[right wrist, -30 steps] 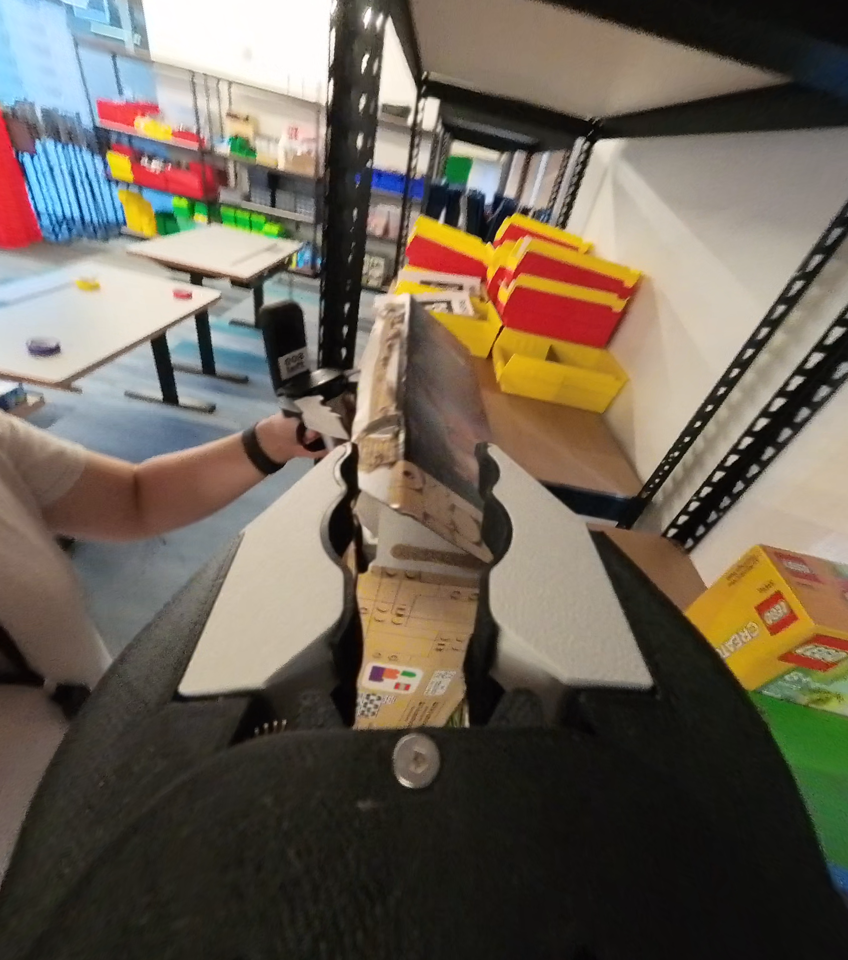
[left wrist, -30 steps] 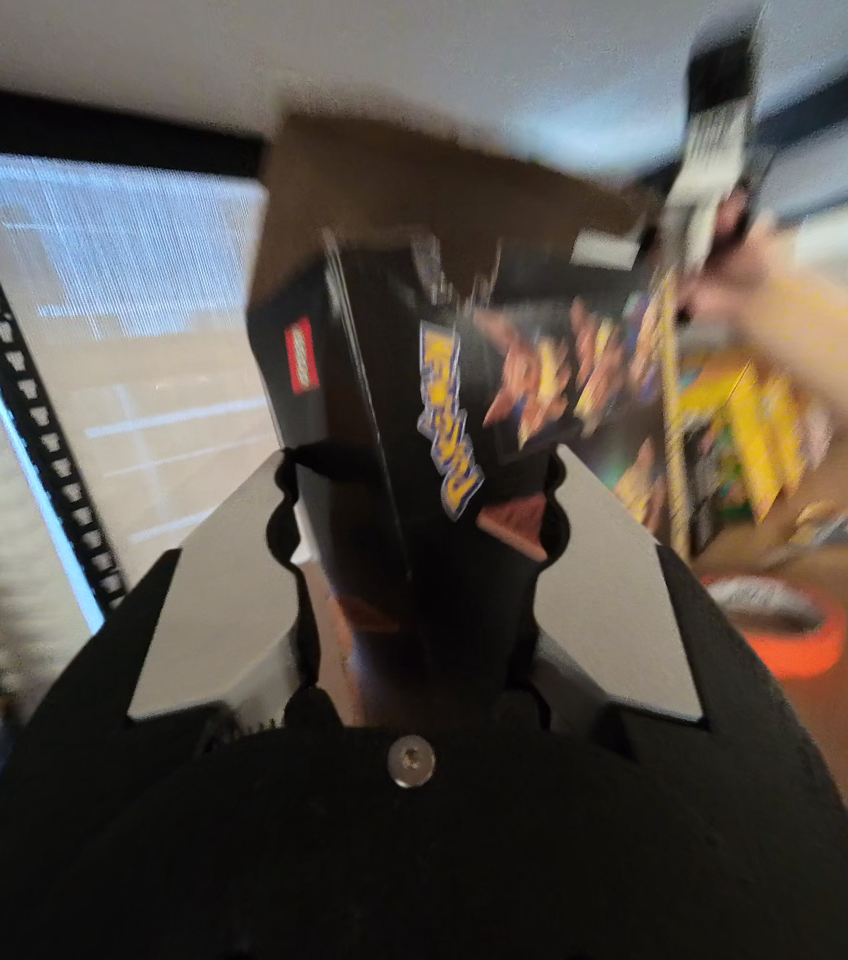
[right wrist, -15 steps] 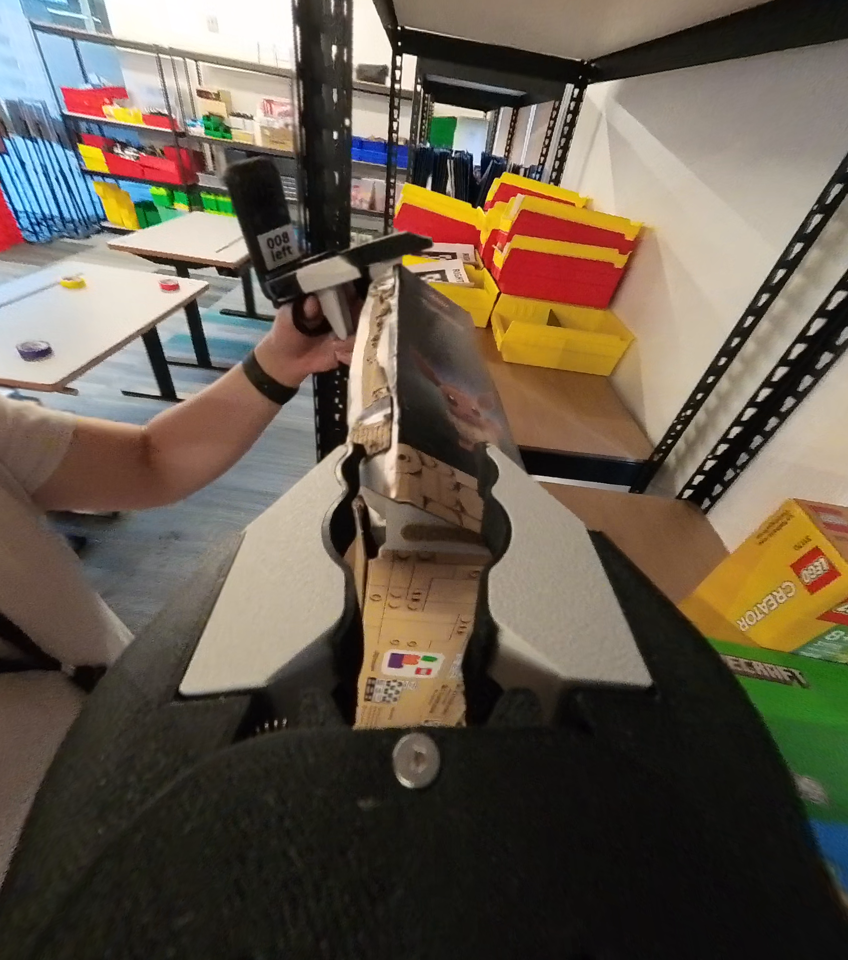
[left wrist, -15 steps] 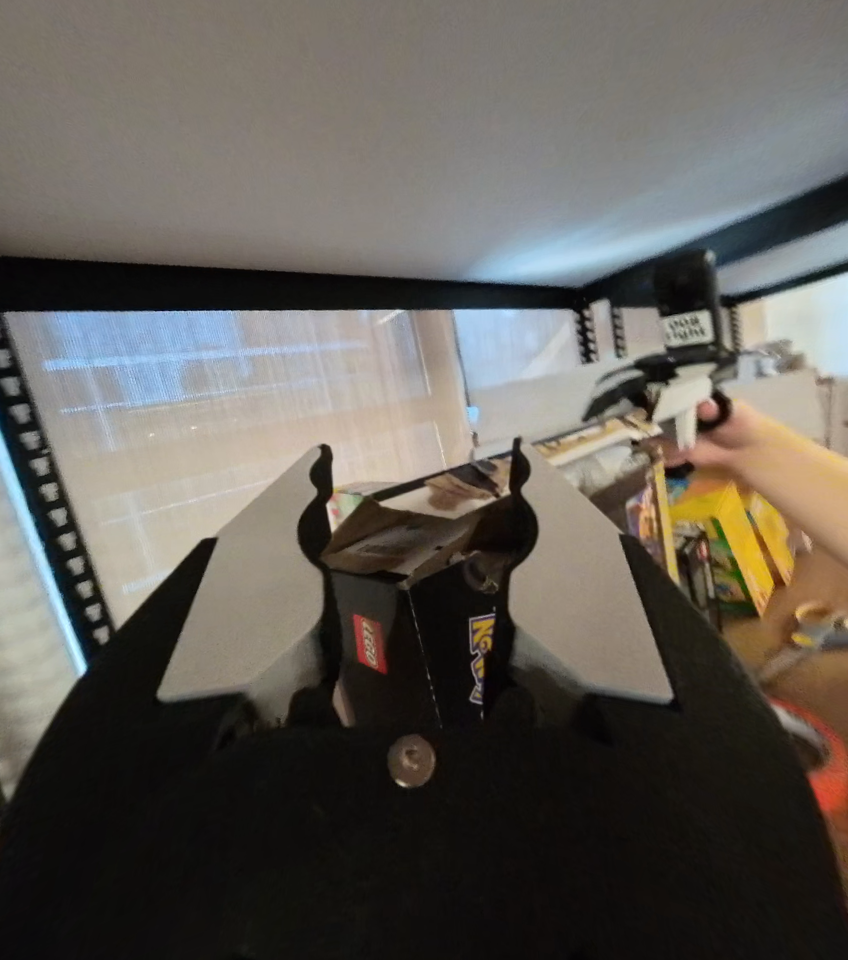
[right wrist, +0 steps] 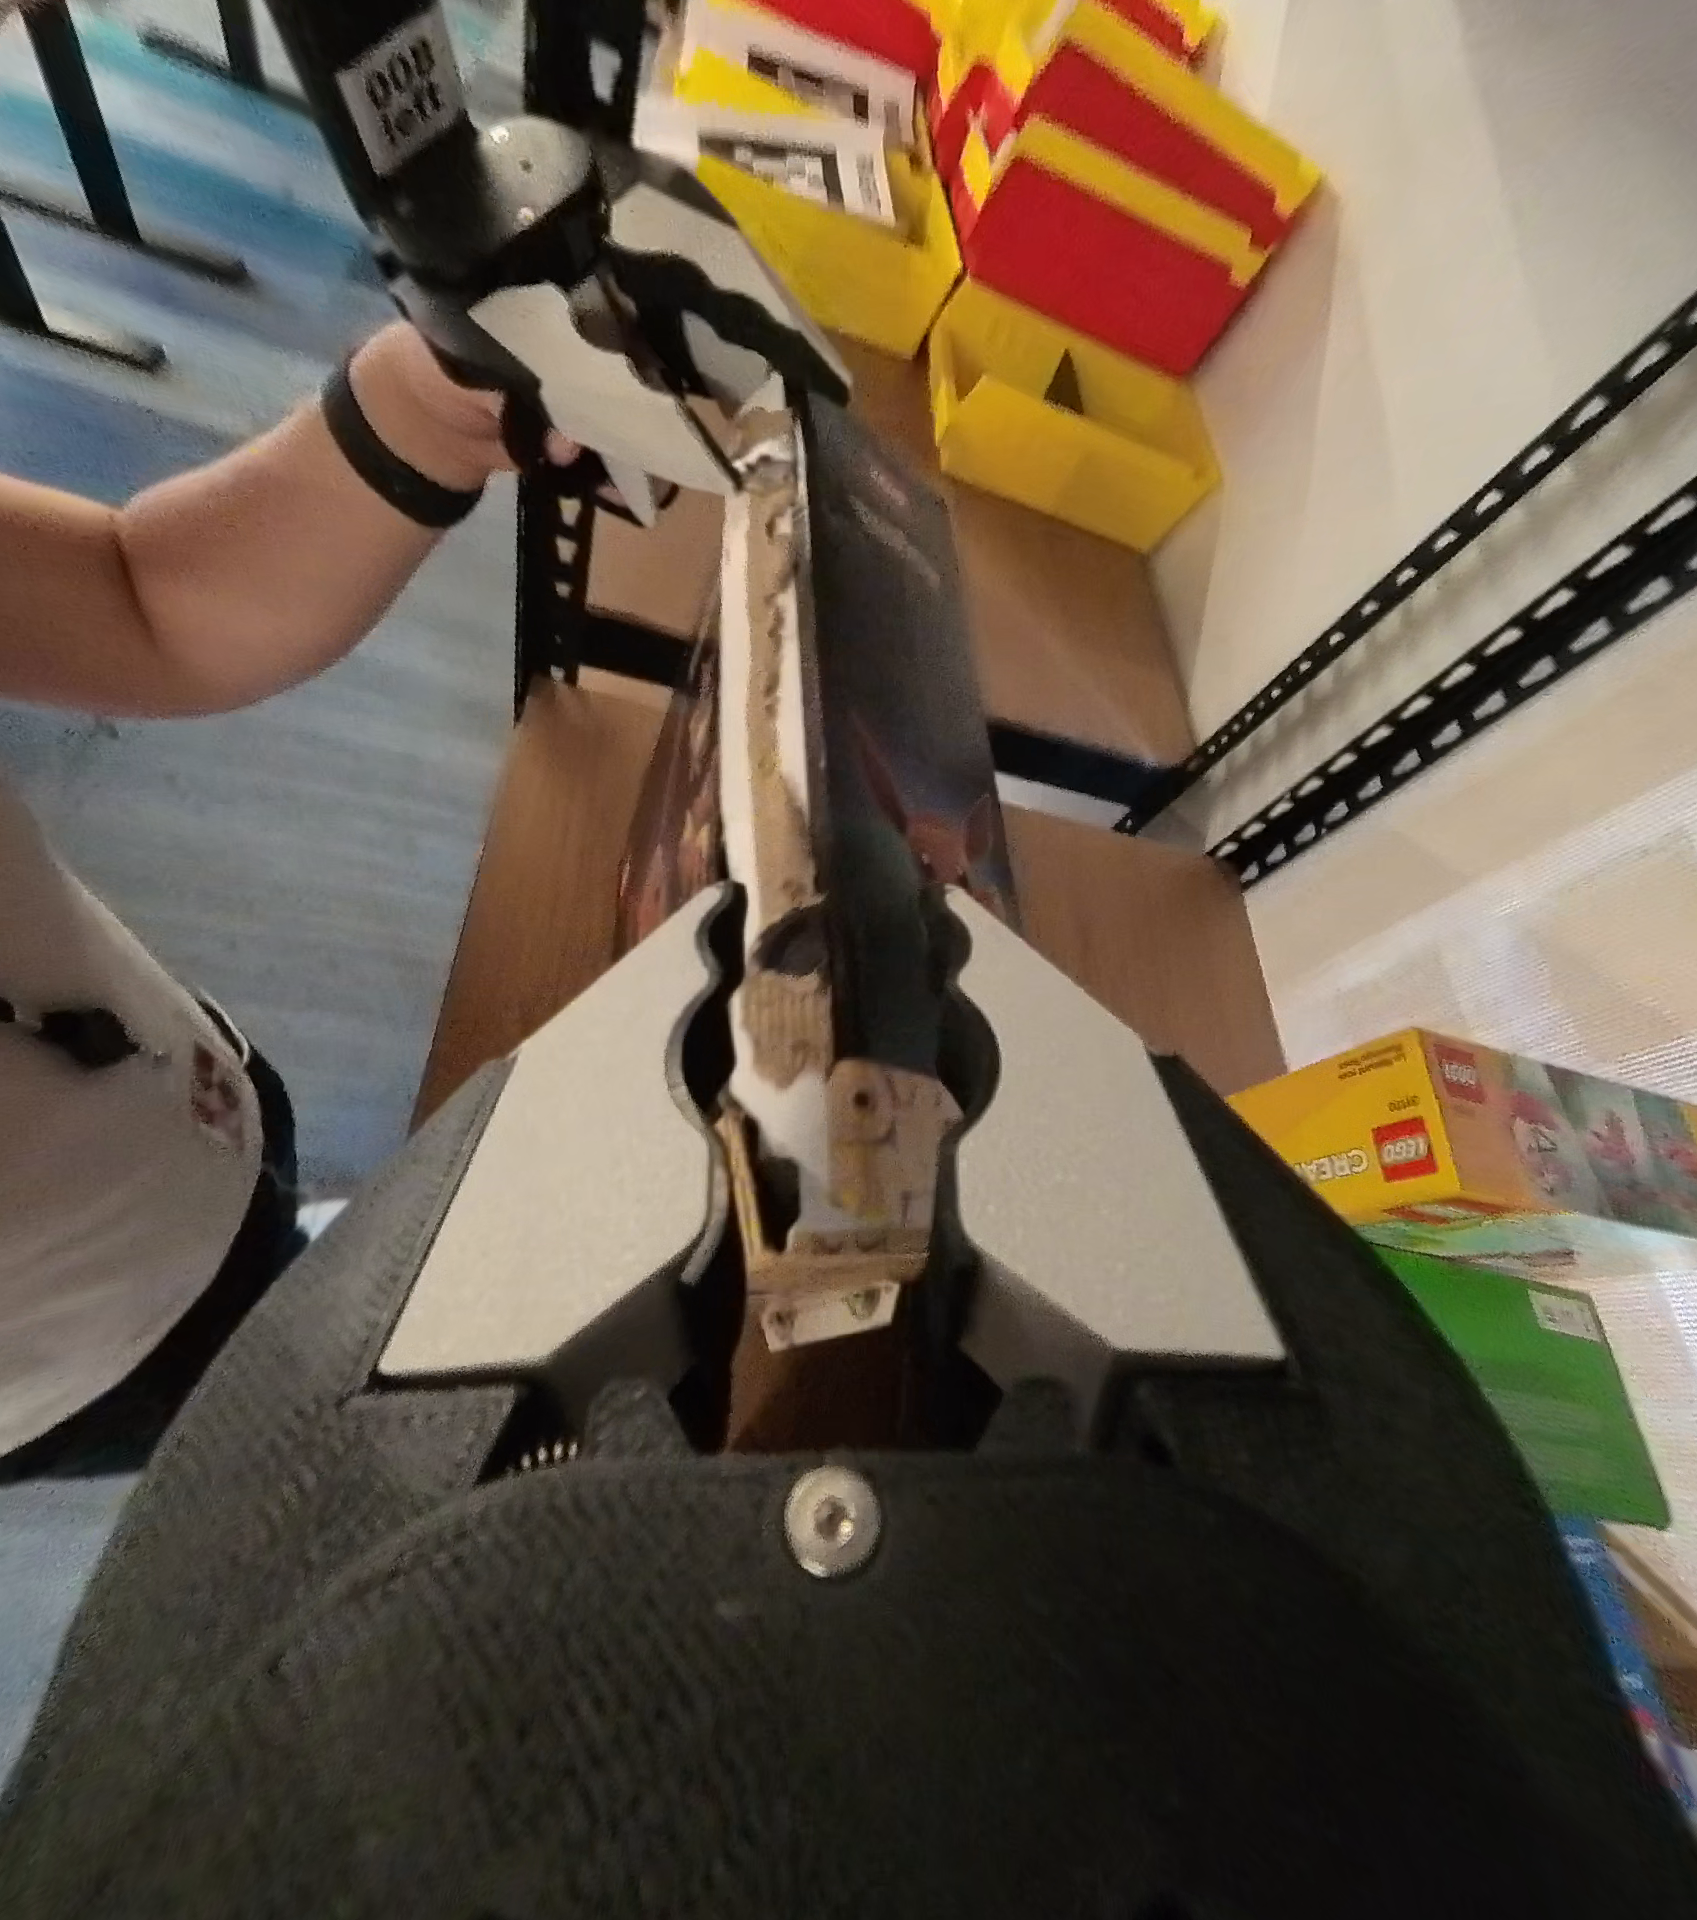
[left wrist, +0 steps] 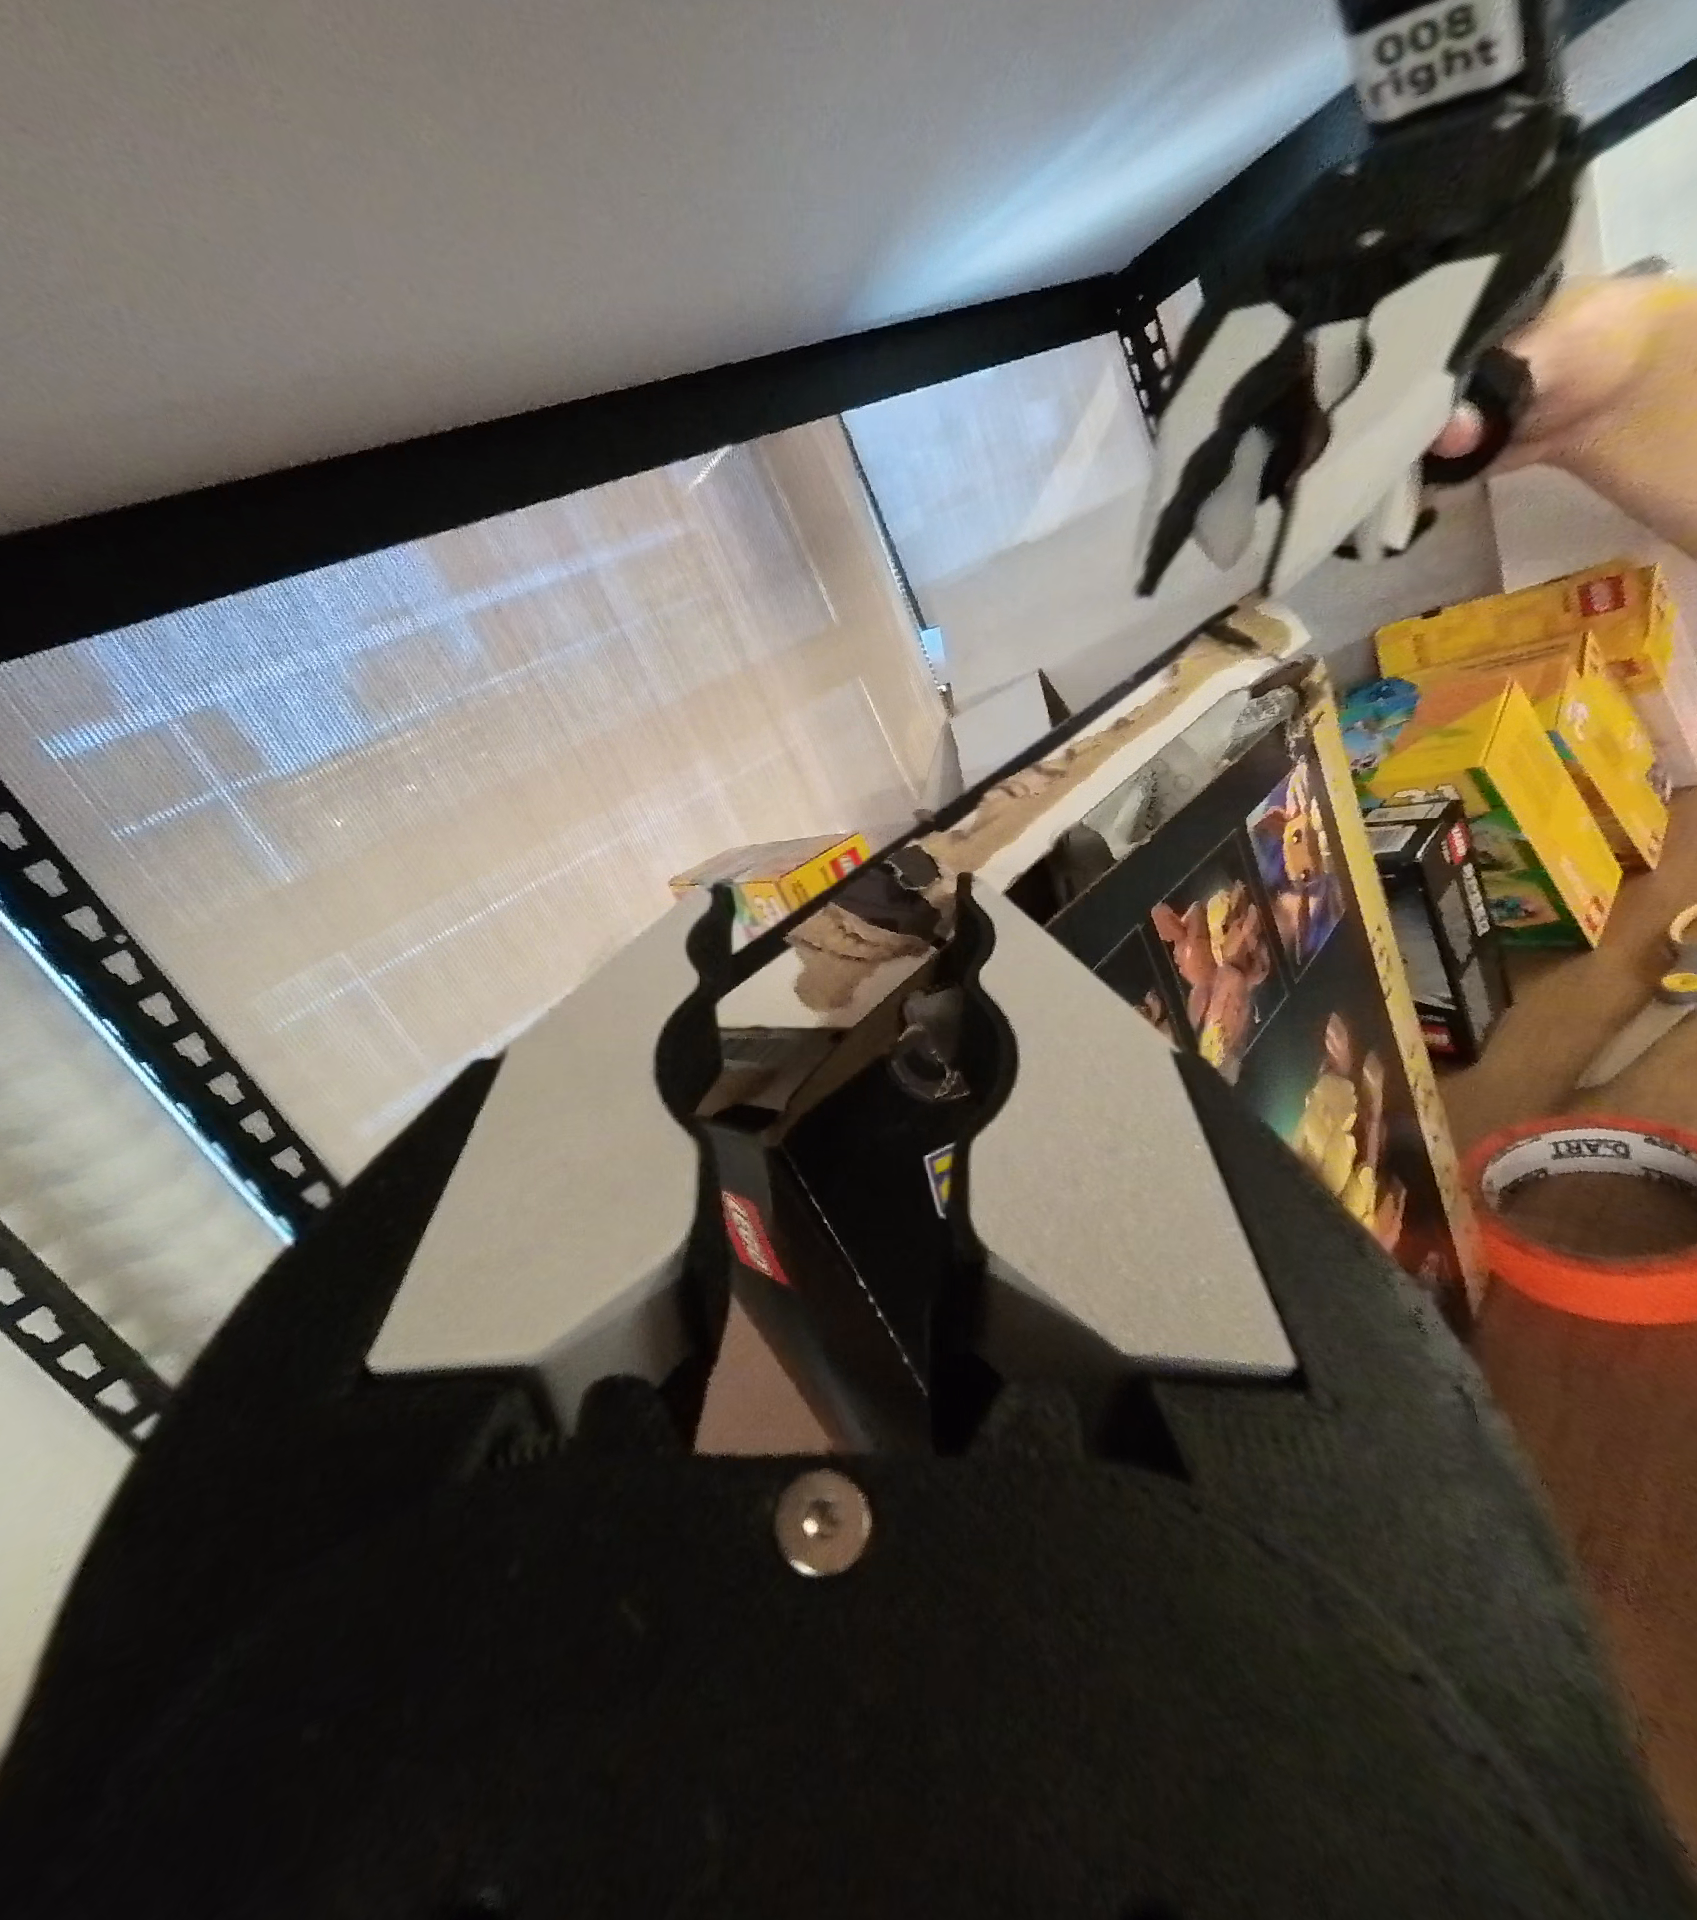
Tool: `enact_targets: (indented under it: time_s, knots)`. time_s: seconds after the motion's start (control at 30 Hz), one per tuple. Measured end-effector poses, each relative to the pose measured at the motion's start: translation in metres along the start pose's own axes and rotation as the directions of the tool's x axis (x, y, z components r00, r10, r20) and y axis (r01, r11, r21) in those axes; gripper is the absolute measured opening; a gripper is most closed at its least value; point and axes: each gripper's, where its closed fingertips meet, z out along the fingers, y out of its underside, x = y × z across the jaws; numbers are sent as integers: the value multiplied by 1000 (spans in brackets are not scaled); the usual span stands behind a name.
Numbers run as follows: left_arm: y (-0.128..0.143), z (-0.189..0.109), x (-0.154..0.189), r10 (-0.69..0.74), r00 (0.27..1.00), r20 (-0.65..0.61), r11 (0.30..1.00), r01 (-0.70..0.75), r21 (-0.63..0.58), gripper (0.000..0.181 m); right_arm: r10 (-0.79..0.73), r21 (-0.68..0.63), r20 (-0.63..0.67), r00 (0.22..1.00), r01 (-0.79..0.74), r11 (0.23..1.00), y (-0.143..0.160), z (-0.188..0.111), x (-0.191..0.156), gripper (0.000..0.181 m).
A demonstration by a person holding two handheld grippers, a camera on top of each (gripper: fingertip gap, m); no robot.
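A large black toy-brick box (left wrist: pixel 1239 987) with a torn-open cardboard top stands on edge on the wooden shelf (right wrist: pixel 553 862). My left gripper (left wrist: pixel 839 935) is shut on one upper corner of it. My right gripper (right wrist: pixel 839 935) is shut on the opposite upper end, looking down along the box's long top edge (right wrist: pixel 885 644). The right gripper also shows in the left wrist view (left wrist: pixel 1228 520) at the far end of the box. The left gripper shows in the right wrist view (right wrist: pixel 719 416), held by a hand.
An orange tape roll (left wrist: pixel 1633 1226) and scissors (left wrist: pixel 1696 977) lie on the shelf beside the box. Yellow, green and black toy boxes (left wrist: pixel 1509 748) stand behind. Yellow and red bins (right wrist: pixel 1062 270) sit on the neighbouring shelf. The shelf board overhead (left wrist: pixel 511 208) is close. Black uprights (right wrist: pixel 1509 582) line the wall. One gripper's finger ends stand about 15 cm off the other's.
Both grippers keep their hold on the box. The box has swung from tilted up to long and level between them. The right wrist view now looks steeply down along its top edge.
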Motion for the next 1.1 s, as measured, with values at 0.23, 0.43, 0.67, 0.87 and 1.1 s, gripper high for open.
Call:
enact_targets:
  time_s: [0.23,0.43,0.67,0.87,1.1]
  knots:
    - [2,-1,2,25,999,-20,998,-26,-57,39,29,-311,143,989,17,950,11,39,-4,83]
    - [-4,6,5,100,995,-23,988,-102,-114,33,161,-441,305,939,-11,897,20,45,-8,85]
    - [0,16,16,165,970,-180,924,-216,-315,37,203,-476,313,928,-31,879,33,41,3,80]
    - [4,21,18,327,892,-313,781,-441,-442,36,66,-467,312,948,93,879,27,38,3,56]
    - [7,25,16,364,832,-419,648,-549,-527,37,84,-512,275,958,72,856,26,38,2,53]
